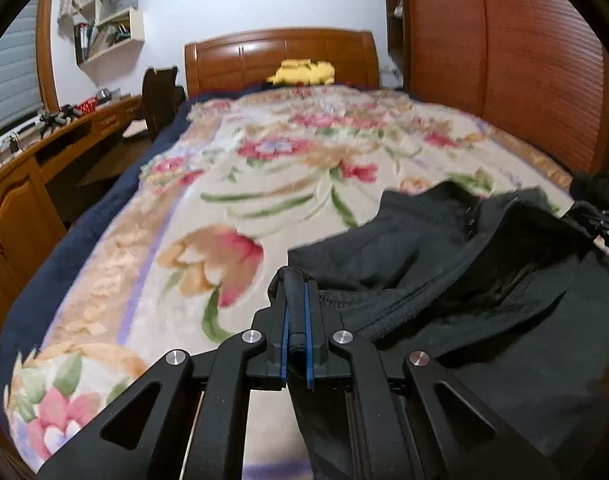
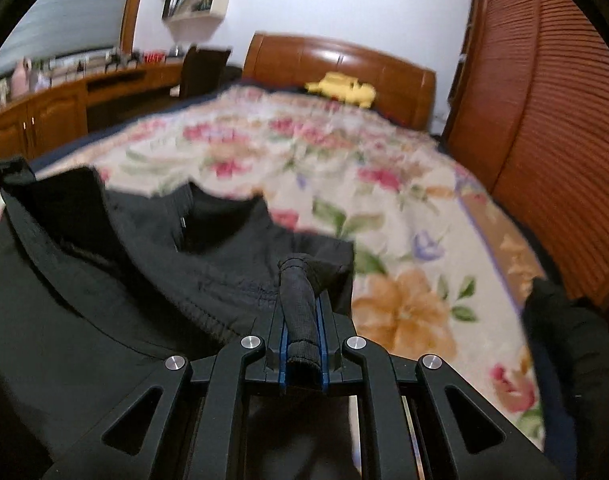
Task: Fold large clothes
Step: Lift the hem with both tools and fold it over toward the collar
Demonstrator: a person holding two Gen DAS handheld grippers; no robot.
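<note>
A large black jacket point(image 1: 484, 280) hangs between my two grippers over the near end of a bed. My left gripper point(image 1: 296, 284) is shut on a rolled edge of the jacket at its left side. The cloth spreads right from it, with a zipper line and the collar bunched up. In the right wrist view the jacket point(image 2: 104, 272) fills the left half. My right gripper point(image 2: 302, 276) is shut on a thick fold of the jacket at its right side. The other gripper shows at the far edge of each view.
The bed carries a cream floral blanket point(image 1: 264, 184) over a dark blue sheet. A yellow pillow point(image 1: 302, 72) lies at the wooden headboard point(image 1: 280, 56). A wooden desk point(image 1: 44, 160) runs along the left. Slatted wardrobe doors point(image 2: 544, 120) stand to the right. A dark cloth point(image 2: 564, 340) lies at the bed's right edge.
</note>
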